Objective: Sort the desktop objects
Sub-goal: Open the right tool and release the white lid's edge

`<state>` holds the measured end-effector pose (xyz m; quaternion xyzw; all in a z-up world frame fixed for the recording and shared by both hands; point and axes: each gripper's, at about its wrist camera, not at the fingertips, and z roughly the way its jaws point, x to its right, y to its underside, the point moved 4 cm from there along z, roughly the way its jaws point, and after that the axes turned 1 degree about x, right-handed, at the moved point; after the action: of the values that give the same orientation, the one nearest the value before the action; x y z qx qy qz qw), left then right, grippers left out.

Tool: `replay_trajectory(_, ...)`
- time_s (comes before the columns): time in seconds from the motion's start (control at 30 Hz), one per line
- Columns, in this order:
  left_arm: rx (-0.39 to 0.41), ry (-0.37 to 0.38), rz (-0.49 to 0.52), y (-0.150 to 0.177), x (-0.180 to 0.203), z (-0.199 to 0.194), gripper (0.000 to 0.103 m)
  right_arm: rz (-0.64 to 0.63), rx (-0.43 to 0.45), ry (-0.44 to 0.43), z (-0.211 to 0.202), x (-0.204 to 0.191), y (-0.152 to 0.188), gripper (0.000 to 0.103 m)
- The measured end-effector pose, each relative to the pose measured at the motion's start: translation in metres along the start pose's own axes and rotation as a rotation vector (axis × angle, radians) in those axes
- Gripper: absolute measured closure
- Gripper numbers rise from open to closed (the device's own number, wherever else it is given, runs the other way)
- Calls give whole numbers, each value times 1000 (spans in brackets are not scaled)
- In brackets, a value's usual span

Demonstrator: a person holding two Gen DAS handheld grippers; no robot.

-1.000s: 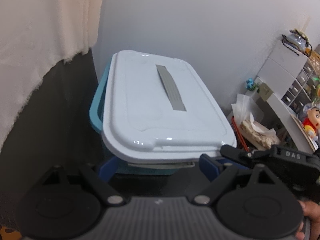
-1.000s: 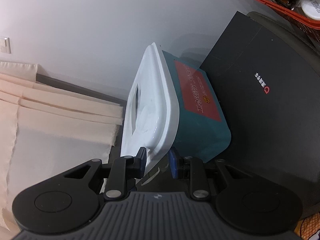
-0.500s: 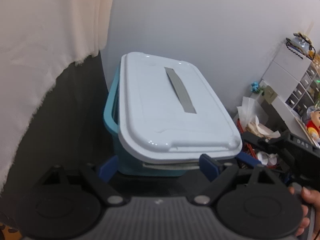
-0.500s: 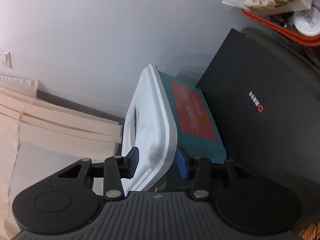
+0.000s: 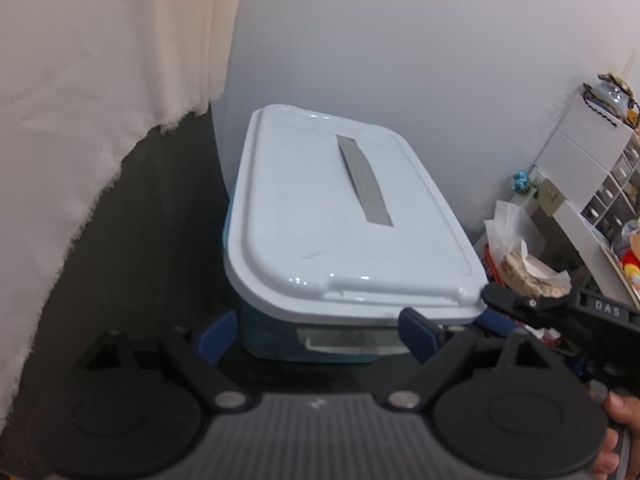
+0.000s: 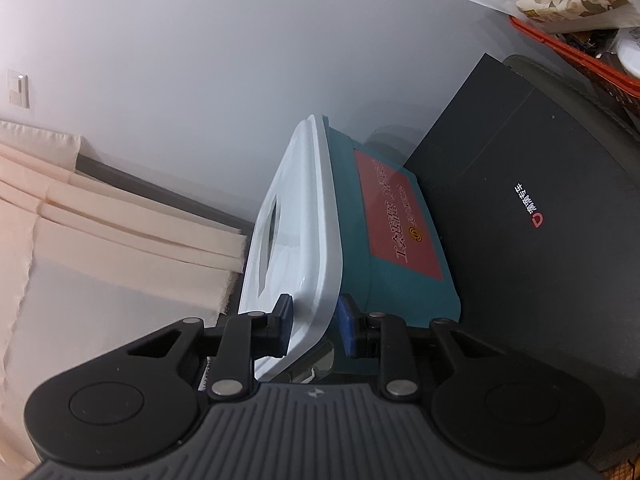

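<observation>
Your right claw [image 6: 312, 330] has just been closing and pinches the lid [image 6: 320, 240] corner; the box [image 6: 400, 240] runs lengthwise ahead.

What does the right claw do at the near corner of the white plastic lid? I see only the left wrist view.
Observer: The right claw has the rim of the white plastic lid between its pads; its jaws have just been closing on it.
Operator: Is anything on the side of the teal plastic box?
Observer: Yes, a red rectangular label with gold characters.
Operator: What is beside the box there?
Observer: A flat black box with a small white and red logo, on the labelled side.
</observation>
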<state>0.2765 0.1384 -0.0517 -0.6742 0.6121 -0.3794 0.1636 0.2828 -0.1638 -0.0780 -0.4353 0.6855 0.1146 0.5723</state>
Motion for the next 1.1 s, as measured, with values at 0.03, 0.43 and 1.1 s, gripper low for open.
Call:
replay_trajectory(0.03, -1, -1, -1, 0, -1, 1, 13, -1, -1, -1, 0, 0, 0, 75)
replay_trajectory(0.43, 1, -3, -8, -5, -5, 5, 13, -16, -14, -12, 8, 0, 0, 79)
replay_trajectory(1.1, 11, -56, -55, 14, 18, 3, 13, 23, 23, -54, 11, 2, -4, 69)
